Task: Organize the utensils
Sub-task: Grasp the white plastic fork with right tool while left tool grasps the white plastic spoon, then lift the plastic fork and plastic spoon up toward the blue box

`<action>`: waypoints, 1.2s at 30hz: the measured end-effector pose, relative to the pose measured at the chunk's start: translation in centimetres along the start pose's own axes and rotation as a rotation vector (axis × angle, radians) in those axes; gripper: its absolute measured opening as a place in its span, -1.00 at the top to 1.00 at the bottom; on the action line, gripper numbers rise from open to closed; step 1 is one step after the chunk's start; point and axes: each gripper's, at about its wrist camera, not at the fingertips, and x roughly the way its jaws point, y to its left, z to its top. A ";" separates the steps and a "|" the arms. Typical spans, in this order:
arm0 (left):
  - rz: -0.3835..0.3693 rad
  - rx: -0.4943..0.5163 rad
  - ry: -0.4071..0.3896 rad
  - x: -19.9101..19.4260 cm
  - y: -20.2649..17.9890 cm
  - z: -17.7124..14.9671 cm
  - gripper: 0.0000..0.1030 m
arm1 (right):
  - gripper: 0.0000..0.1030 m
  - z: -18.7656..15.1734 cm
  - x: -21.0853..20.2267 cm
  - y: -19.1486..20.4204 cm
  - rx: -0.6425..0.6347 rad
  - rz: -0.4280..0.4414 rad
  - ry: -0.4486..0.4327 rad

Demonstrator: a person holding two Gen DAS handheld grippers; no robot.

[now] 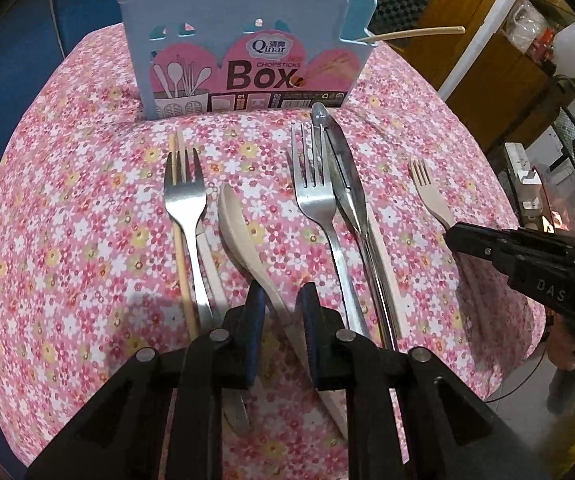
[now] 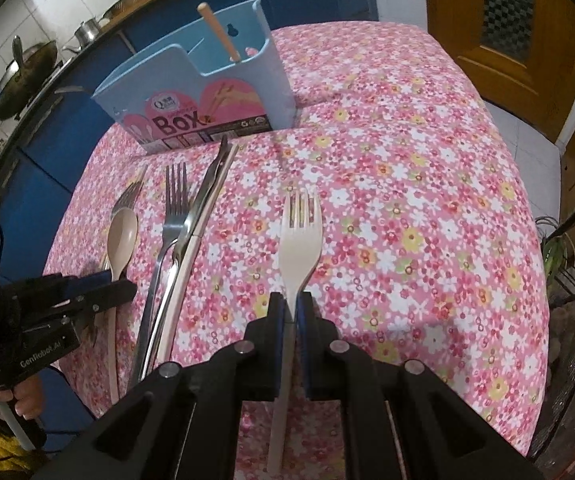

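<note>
utensils lie in a row on my bench's floral cloth (image 1: 67, 240), in front of the blue chopsticks box (image 1: 243, 40) holding one chopstick (image 2: 219, 32). my right gripper (image 2: 290, 308) has its jaws pinching the cream plastic fork (image 2: 299, 240) by the neck. my left gripper (image 1: 280, 304) has narrowly parted jaws astride the cream spoon (image 1: 239, 228) handle; i cannot tell if they press it.

The left gripper (image 1: 280, 300) straddled the cream spoon's (image 1: 239, 226) handle on the flowered tablecloth (image 1: 67, 200), its pads close beside it. Two steel forks (image 1: 185, 196) flanked it below the blue box (image 1: 243, 48).
</note>
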 end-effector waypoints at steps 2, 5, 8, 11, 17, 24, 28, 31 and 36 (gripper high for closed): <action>0.000 0.000 0.005 0.3 -0.2 0.4 0.68 | 0.81 0.3 0.1 0.3 -0.024 -0.012 0.018; -0.004 -0.005 0.003 0.5 -0.2 0.7 0.81 | 0.80 0.9 0.5 0.8 -0.066 -0.036 0.061; -0.024 -0.016 -0.009 0.4 0.4 0.7 0.87 | 0.77 1.9 0.9 1.3 -0.088 -0.047 0.110; -0.043 -0.015 -0.025 0.1 1.2 0.5 0.93 | 0.68 2.7 1.4 1.9 -0.112 -0.062 0.144; -0.086 -0.026 -0.071 -1.3 2.7 0.0 0.94 | 0.44 3.3 2.2 3.9 -0.194 -0.112 0.157; -0.107 -0.009 -0.205 -5.1 3.9 -0.6 0.94 | 0.79 2.8 1.5 3.5 -0.169 -0.086 0.092; -0.142 -0.027 -0.293 -7.5 4.2 -0.1 0.94 | 0.79 1.9 -1.2 3.0 -0.136 0.015 -0.026; -0.134 -0.024 -0.376 -9.1 4.3 0.5 0.94 | 0.80 1.5 -3.3 3.4 -0.135 0.060 -0.119; -0.125 -0.019 -0.508 -11.4 4.2 2.3 0.94 | 0.80 2.0 -7.4 4.2 -0.148 0.104 -0.340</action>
